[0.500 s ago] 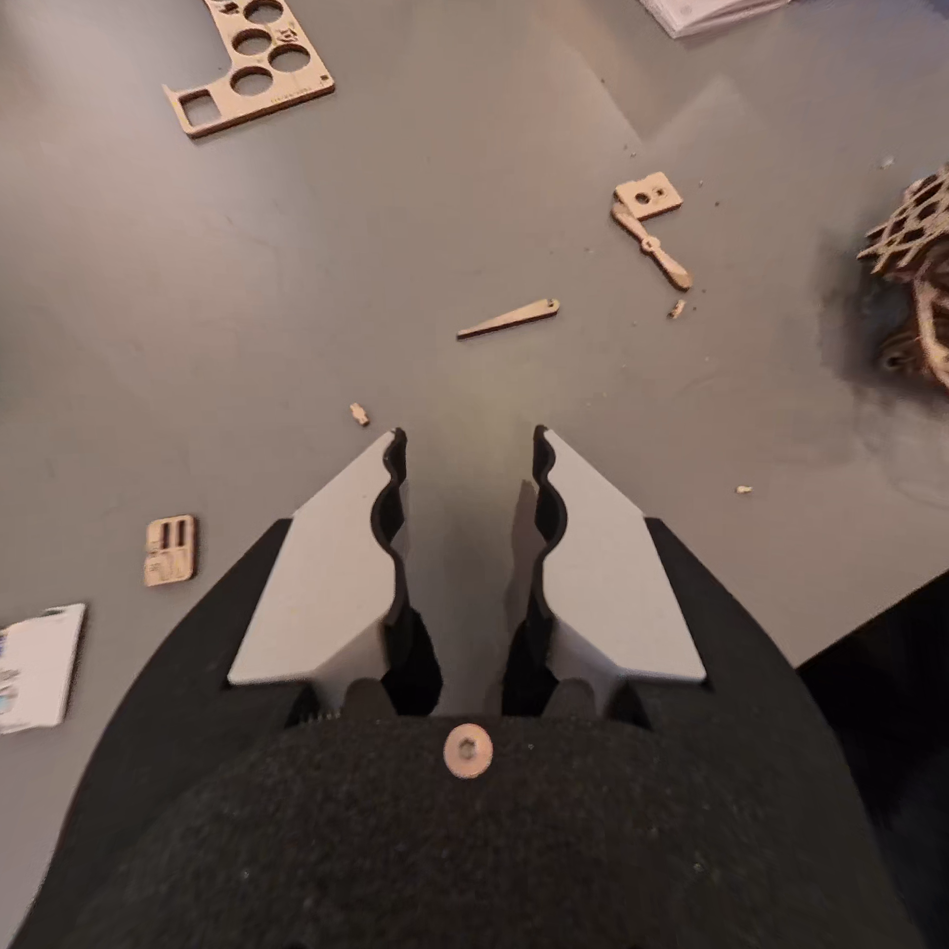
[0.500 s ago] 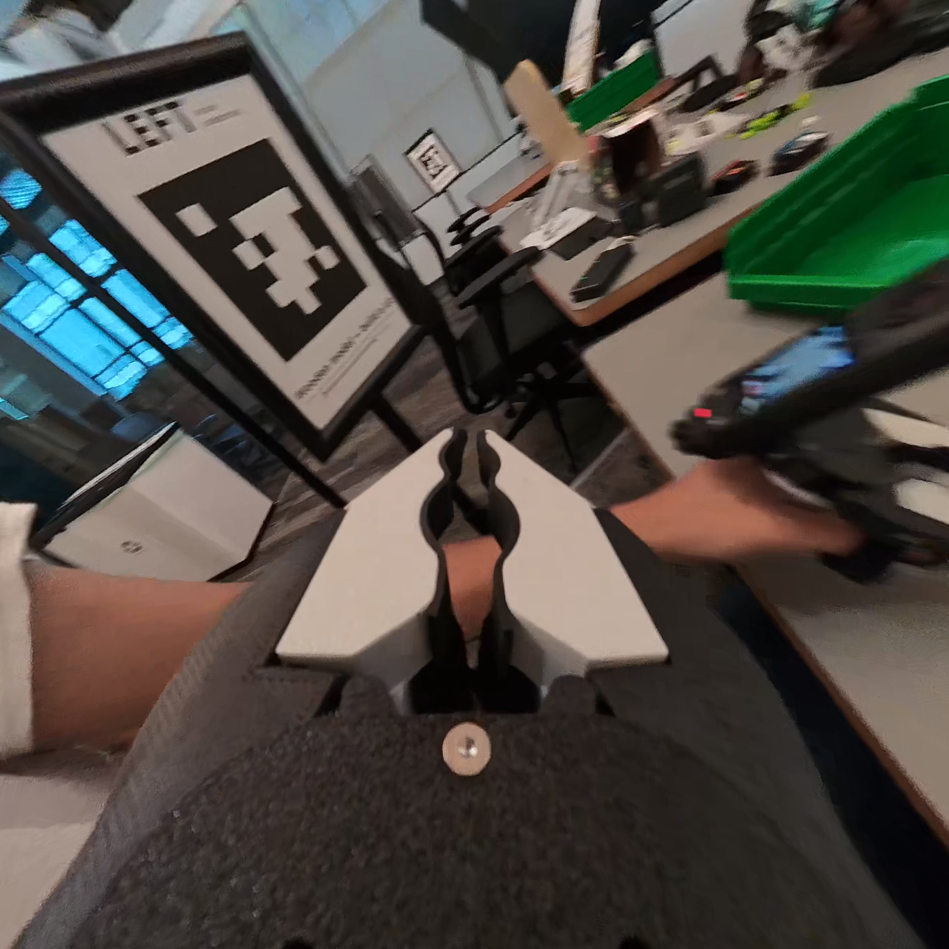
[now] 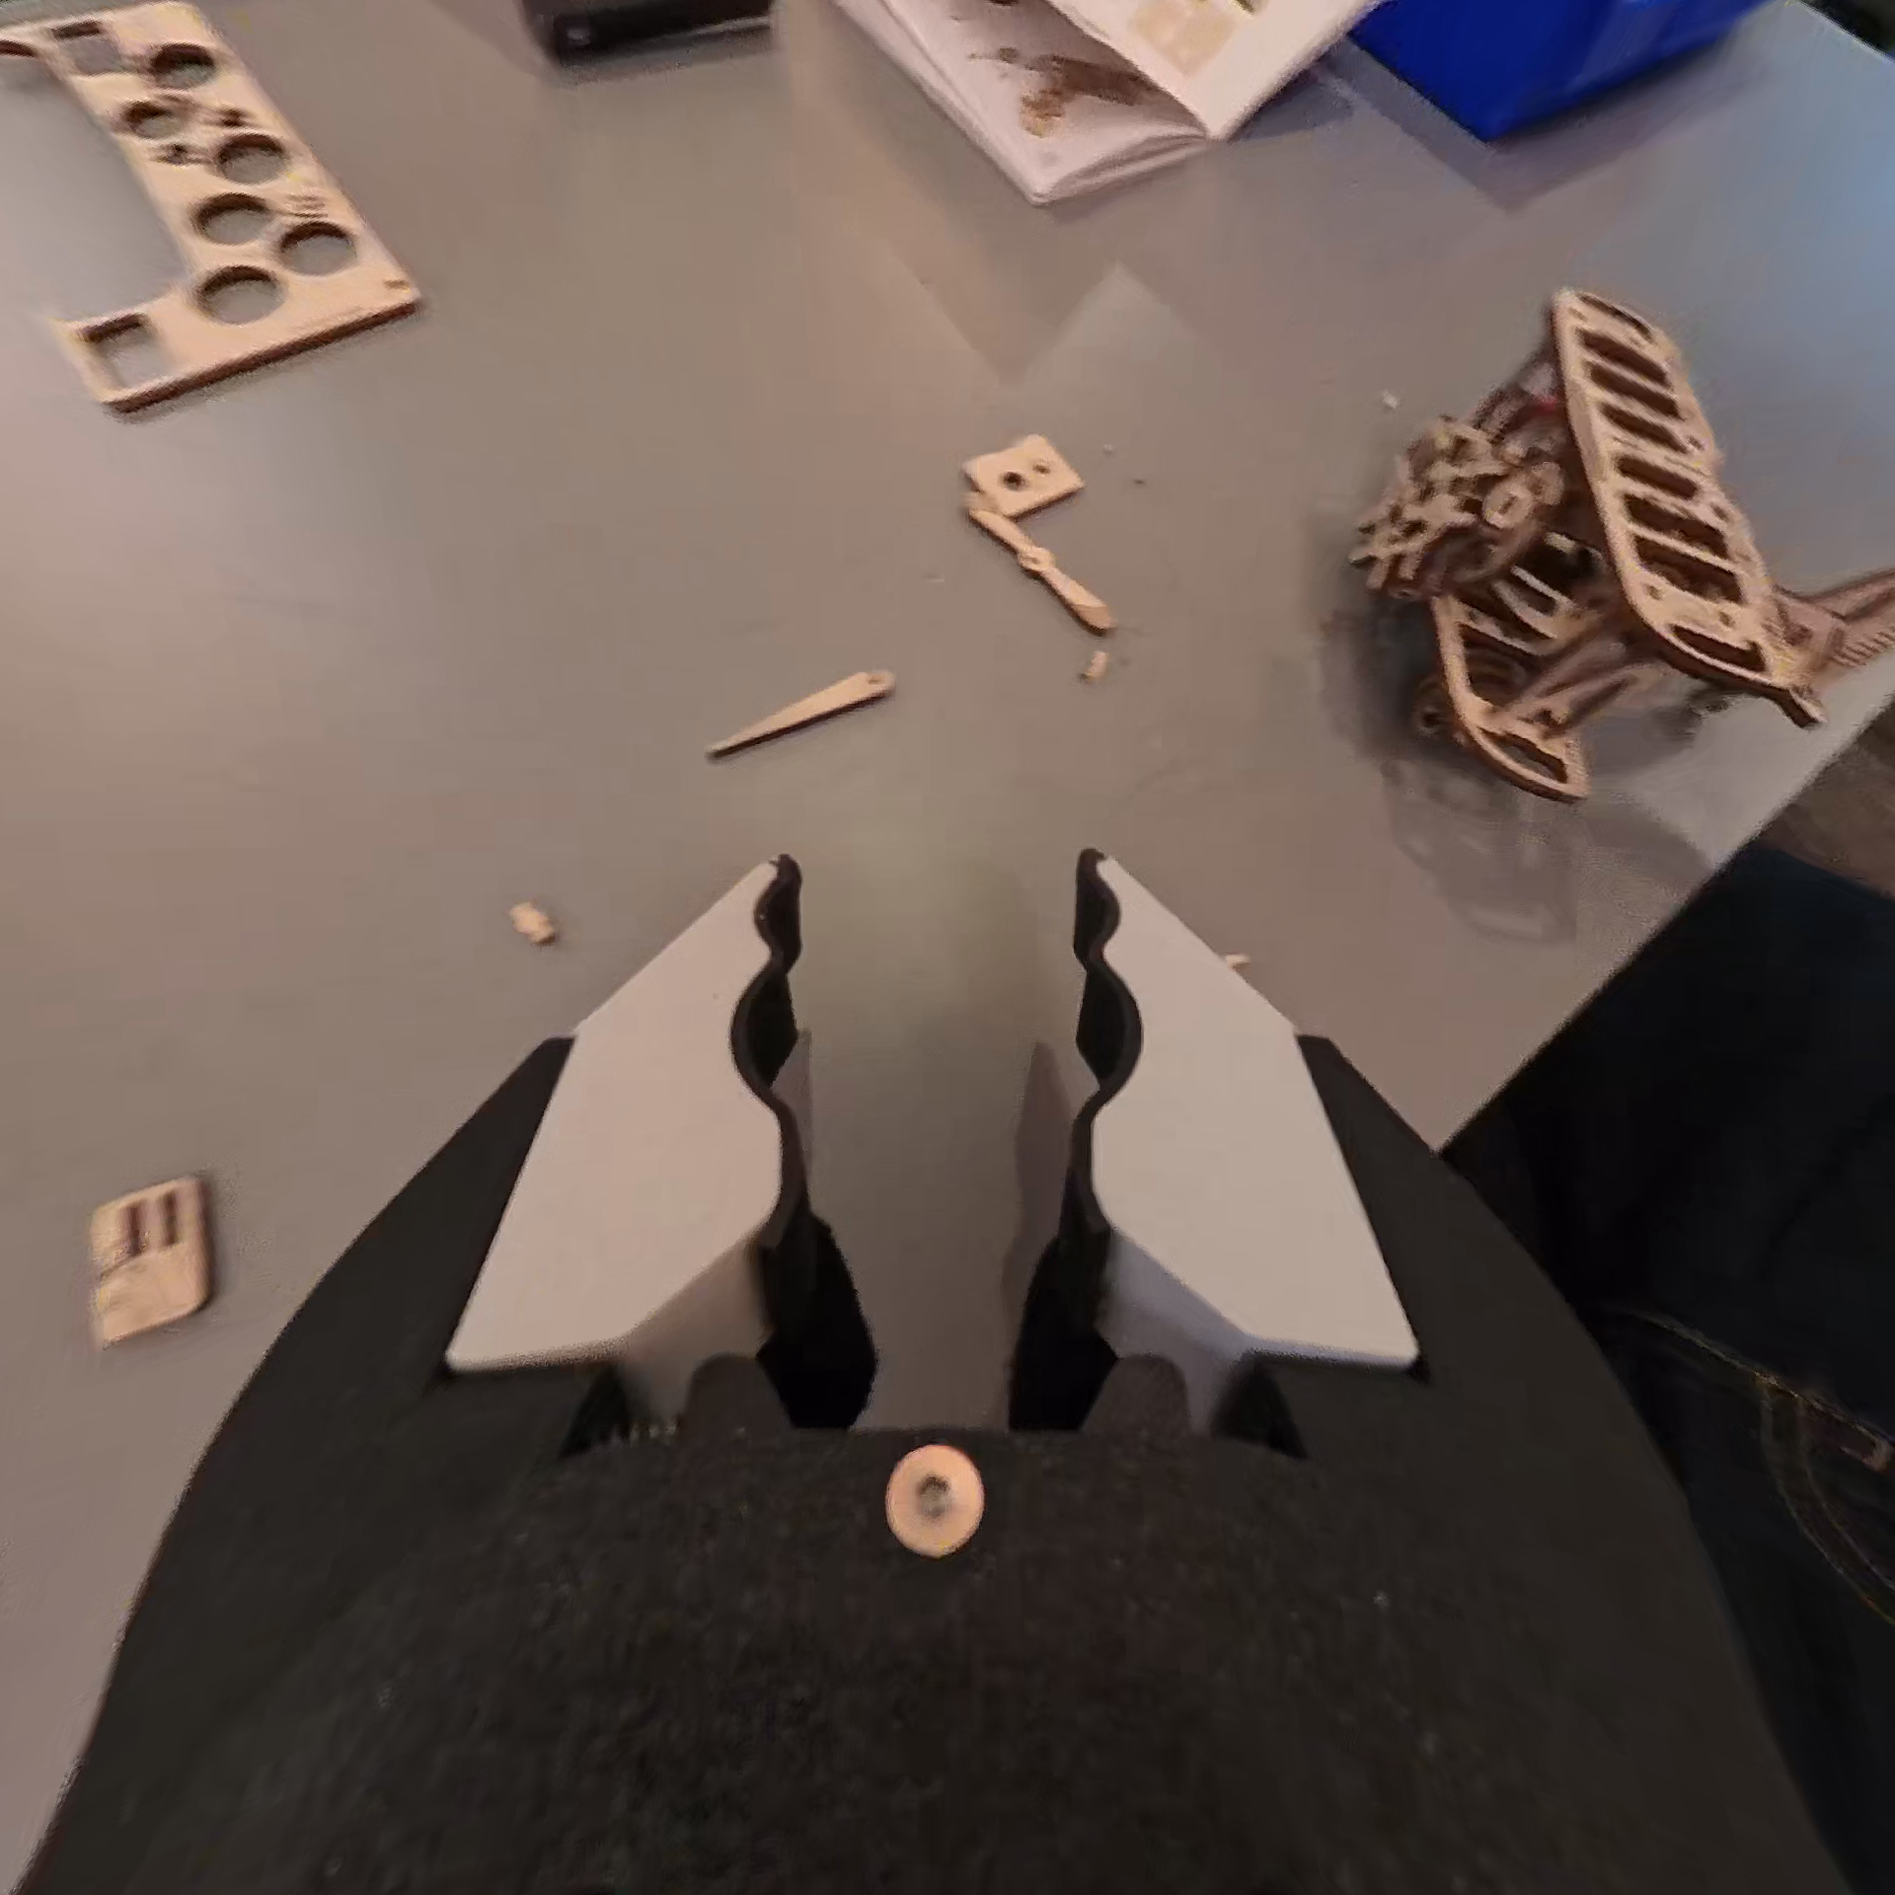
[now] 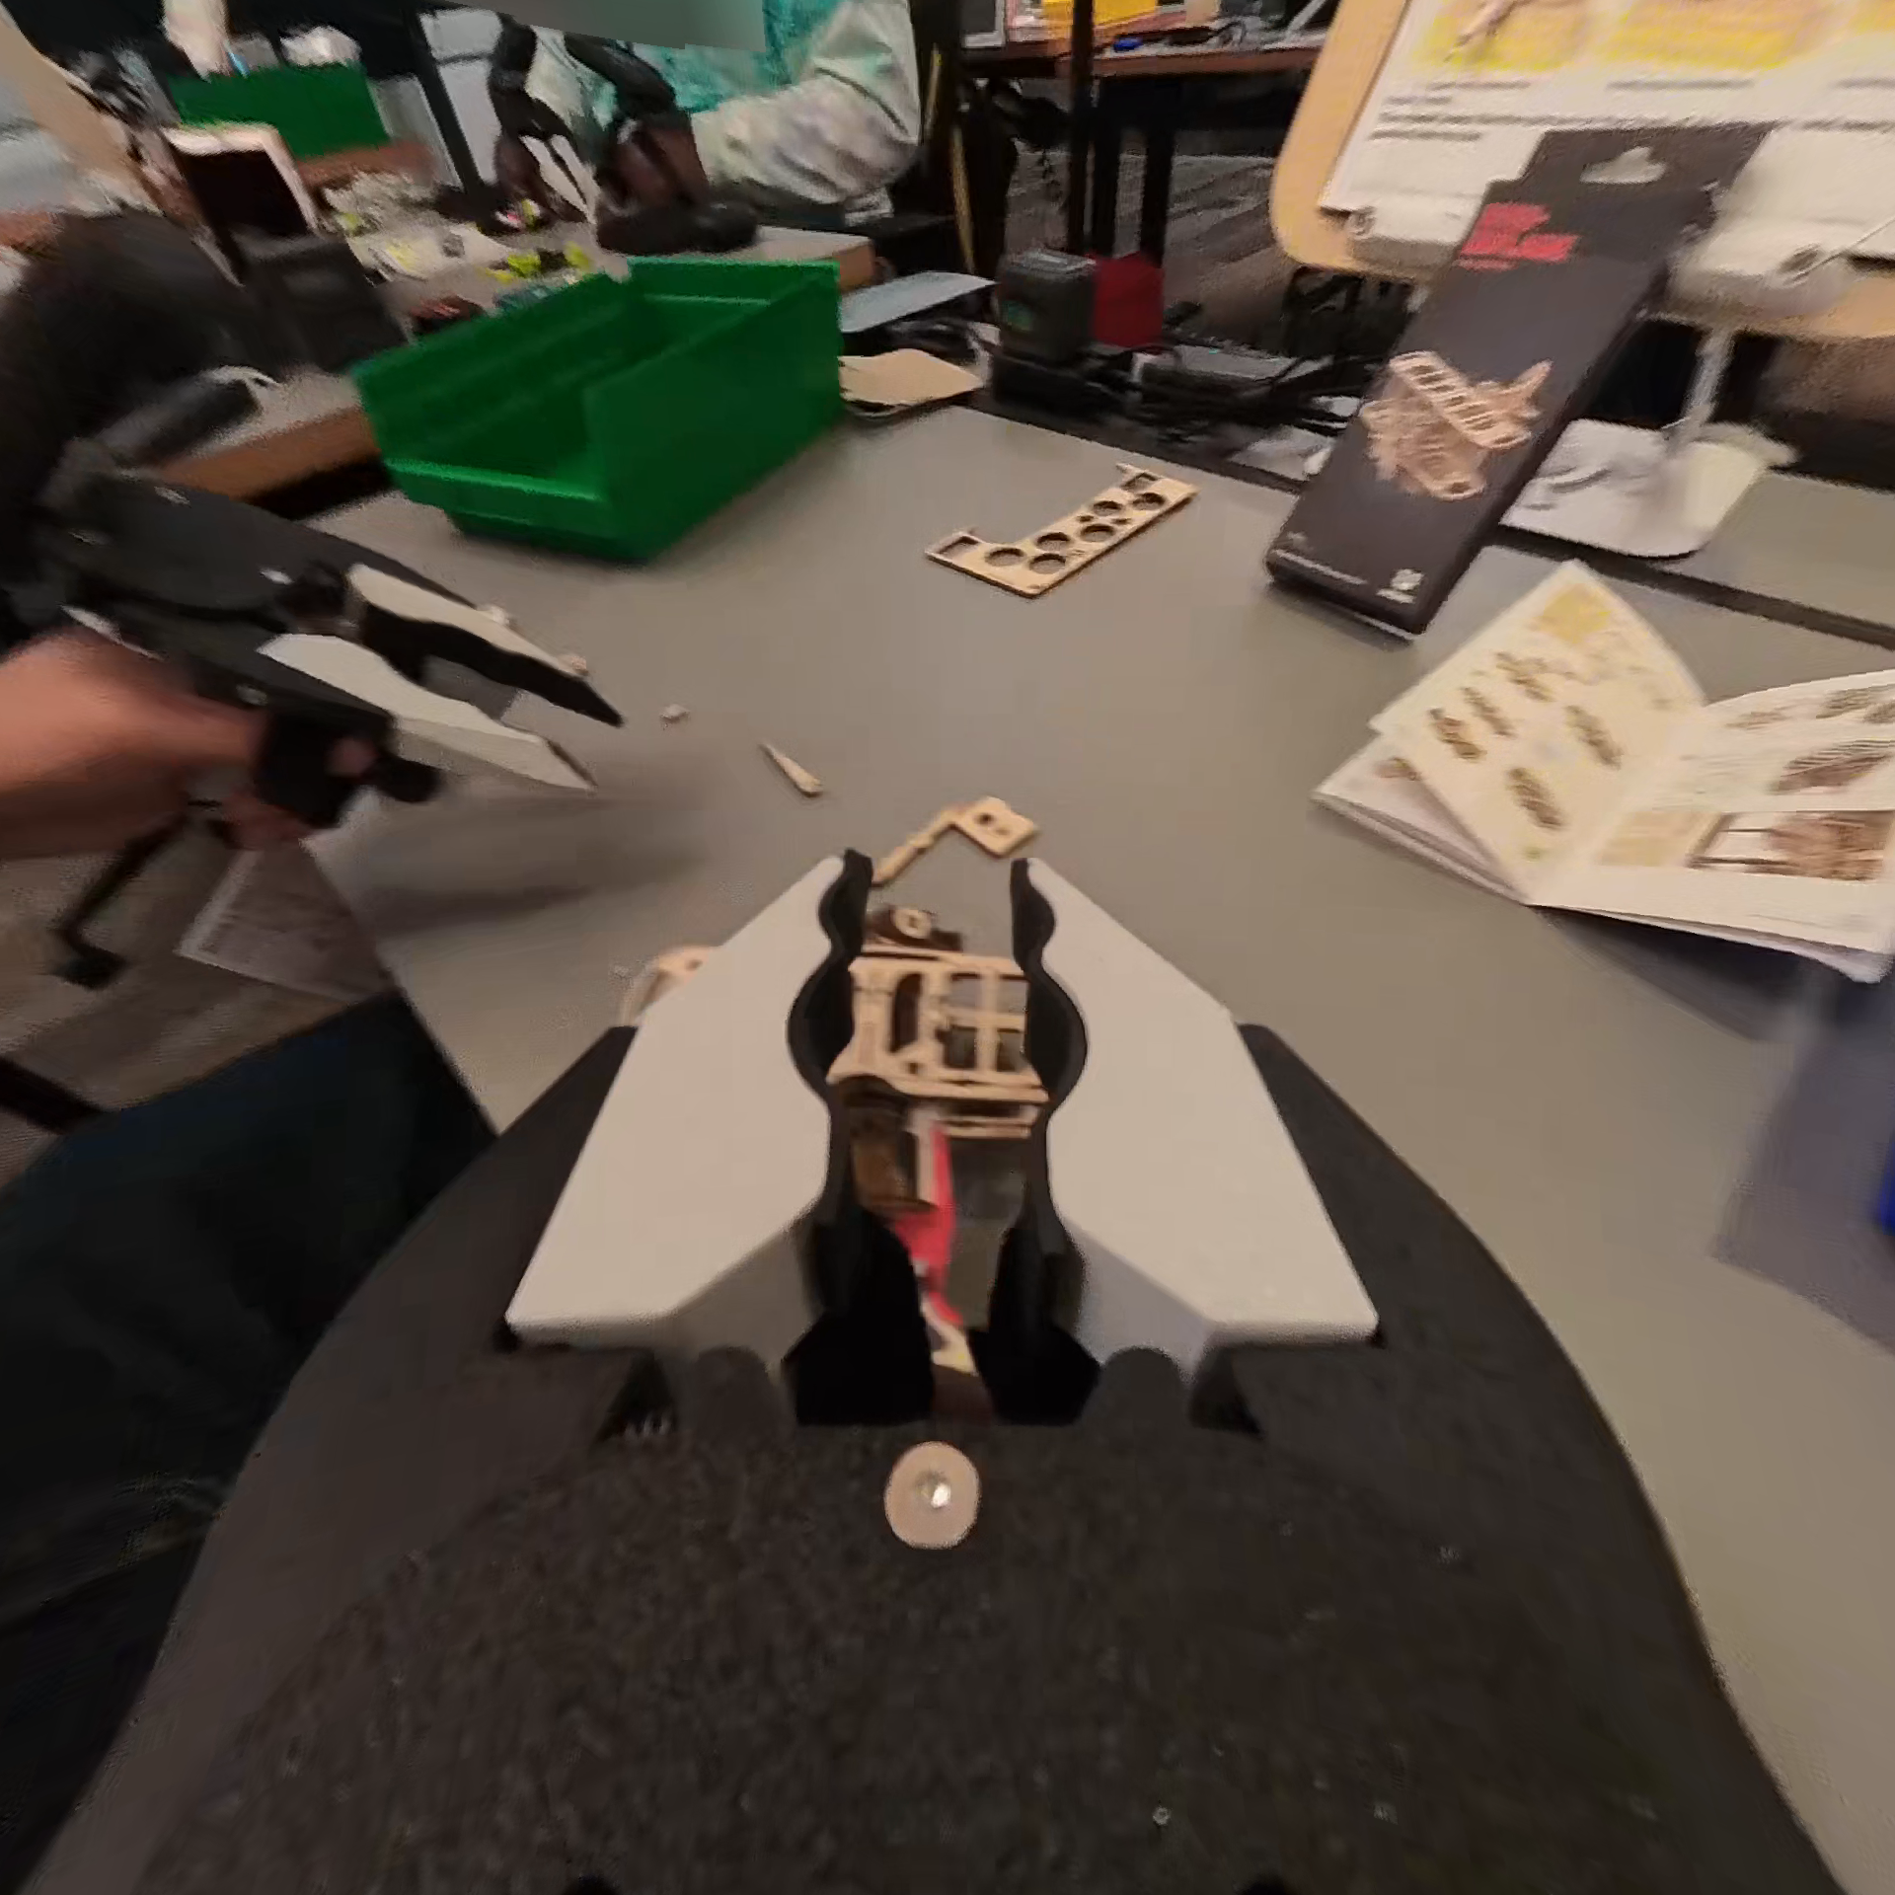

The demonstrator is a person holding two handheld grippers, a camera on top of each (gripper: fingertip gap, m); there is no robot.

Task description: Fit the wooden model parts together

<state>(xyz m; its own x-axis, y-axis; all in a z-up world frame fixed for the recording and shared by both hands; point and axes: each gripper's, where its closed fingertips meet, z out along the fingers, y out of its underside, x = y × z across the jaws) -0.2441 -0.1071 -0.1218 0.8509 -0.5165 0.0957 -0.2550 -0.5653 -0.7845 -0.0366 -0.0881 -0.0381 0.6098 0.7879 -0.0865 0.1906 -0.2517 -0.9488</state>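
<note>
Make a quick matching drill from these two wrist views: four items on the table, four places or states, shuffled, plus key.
Items
1. wooden plane model
2. left gripper
3. green bin
4. punched-out wooden sheet

Places or states
A. lying flat at the far left of the left wrist view, full of round holes
B. framed between the right gripper's fingers, near the table's near edge
C. open, empty, above bare table
D. on the far side of the table, behind the left gripper in the right wrist view

Pairs: 1-B, 2-C, 3-D, 4-A
</note>
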